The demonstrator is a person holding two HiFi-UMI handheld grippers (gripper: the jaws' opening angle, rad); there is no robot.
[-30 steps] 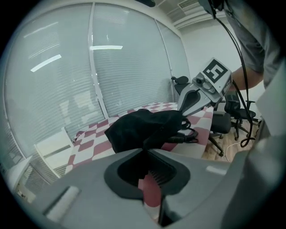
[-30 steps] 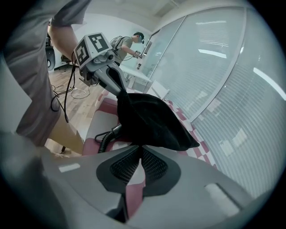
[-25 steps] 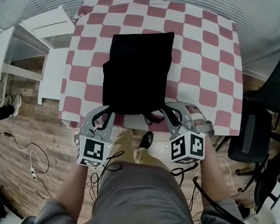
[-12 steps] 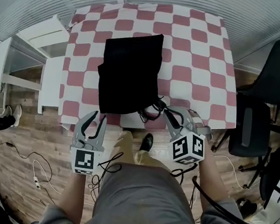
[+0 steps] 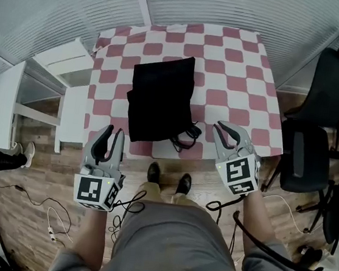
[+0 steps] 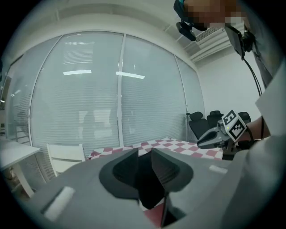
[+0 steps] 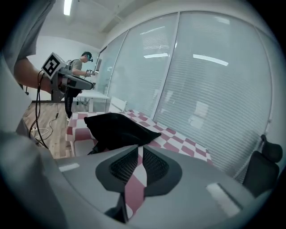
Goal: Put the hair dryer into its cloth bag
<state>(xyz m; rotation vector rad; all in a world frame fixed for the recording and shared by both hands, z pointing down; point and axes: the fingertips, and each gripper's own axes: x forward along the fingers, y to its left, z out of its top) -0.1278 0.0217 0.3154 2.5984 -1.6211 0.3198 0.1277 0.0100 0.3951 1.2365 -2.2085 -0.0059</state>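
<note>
So, writing: no brand or label text is legible; the only print is the black-and-white square markers on each gripper's cube.
left gripper (image 5: pixel 107 144): fingers (image 6: pixel 123 172) a little apart, nothing between them, touching nothing; held off the bench's near edge, over the wood floor (image 5: pixel 35 177).
right gripper (image 5: pixel 224 131): fingers (image 7: pixel 154 167) apart by a narrow slit, checked cloth visible through it, nothing clamped; tips over the bench's near-right part, near the cord, not touching it.
cloth bag (image 5: pixel 160 103): black, lying on the bench, between the two grippers and clear of both.
cord (image 5: pixel 186 137): black loops at the bag's near end by the bench edge; cannot tell if drawstring or power cord.
hair dryer: not visible by itself; cannot tell whether it's inside the bag.
bench (image 5: pixel 239 67): covered in red-and-white checked cloth.
surroundings: black office chairs (image 5: pixel 327 102) to the right, white chair (image 5: pixel 64 67) to the left, second person (image 7: pixel 85 60) far off in the right gripper view.
</note>
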